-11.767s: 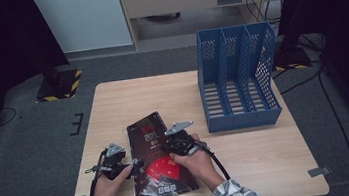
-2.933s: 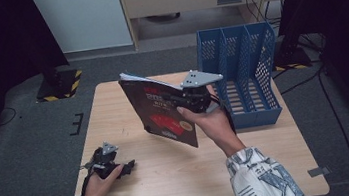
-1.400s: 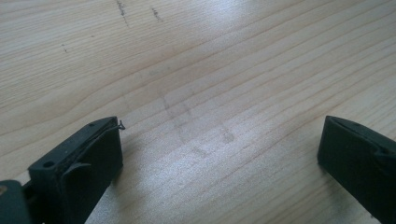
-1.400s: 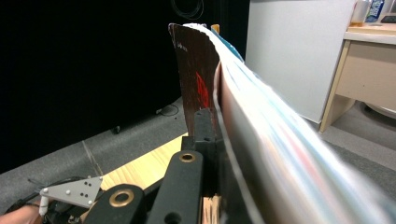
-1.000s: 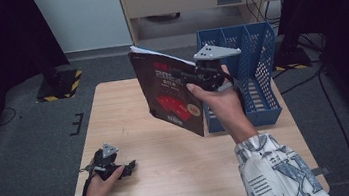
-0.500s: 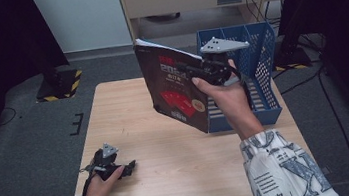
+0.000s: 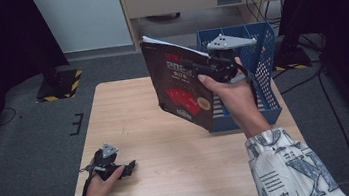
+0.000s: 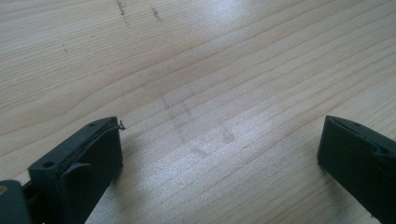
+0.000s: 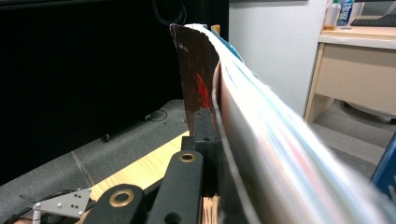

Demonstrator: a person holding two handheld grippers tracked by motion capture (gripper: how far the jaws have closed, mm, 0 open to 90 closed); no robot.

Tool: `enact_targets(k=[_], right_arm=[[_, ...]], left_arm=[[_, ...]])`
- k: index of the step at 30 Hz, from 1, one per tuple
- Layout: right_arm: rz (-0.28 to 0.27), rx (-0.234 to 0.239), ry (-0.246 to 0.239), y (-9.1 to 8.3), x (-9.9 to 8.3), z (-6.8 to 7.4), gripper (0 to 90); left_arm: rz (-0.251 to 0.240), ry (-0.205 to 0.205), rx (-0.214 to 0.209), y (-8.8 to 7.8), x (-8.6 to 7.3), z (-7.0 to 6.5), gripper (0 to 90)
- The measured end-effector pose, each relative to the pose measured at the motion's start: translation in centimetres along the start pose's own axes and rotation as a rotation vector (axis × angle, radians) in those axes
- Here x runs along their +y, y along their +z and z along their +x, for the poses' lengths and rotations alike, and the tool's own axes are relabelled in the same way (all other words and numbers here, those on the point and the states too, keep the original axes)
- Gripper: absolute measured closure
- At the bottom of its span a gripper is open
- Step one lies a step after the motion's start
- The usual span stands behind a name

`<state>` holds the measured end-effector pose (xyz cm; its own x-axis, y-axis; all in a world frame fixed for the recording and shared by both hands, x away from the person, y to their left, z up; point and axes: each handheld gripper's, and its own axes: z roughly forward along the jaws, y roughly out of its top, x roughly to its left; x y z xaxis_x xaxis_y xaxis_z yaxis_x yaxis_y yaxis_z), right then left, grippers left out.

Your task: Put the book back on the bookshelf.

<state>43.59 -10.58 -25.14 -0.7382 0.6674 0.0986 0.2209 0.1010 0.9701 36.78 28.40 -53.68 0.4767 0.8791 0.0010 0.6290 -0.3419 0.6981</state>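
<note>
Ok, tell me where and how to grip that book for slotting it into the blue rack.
Grip the book as the right gripper does now: on the long edge facing the person's right, about mid-height, jaws pinching across cover and pages. The book stands nearly upright with its dark cover toward the camera, so that grip probably leaves the bottom edge free to drop into the blue file rack. The left gripper rests open on the table.

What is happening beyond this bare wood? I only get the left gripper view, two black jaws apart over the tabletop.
Observer: The right gripper holds a dark book up in the air, shut on its edge.
Operator: Where is it in relation to anything else?
Observer: It hangs tilted, right in front of a blue file rack standing at the table's far right.
Operator: And my left gripper?
Observer: The left gripper rests on the table near its front left corner, a hand on it.
</note>
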Motion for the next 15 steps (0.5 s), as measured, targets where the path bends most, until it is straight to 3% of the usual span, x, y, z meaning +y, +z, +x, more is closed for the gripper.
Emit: enact_targets(k=[15], right_arm=[[-0.009, -0.009, 0.008, -1.5, 0.5, -1.0, 87.1]], left_arm=[[0.001, 0.0, 0.0, 0.0, 0.0, 0.0, 0.0]])
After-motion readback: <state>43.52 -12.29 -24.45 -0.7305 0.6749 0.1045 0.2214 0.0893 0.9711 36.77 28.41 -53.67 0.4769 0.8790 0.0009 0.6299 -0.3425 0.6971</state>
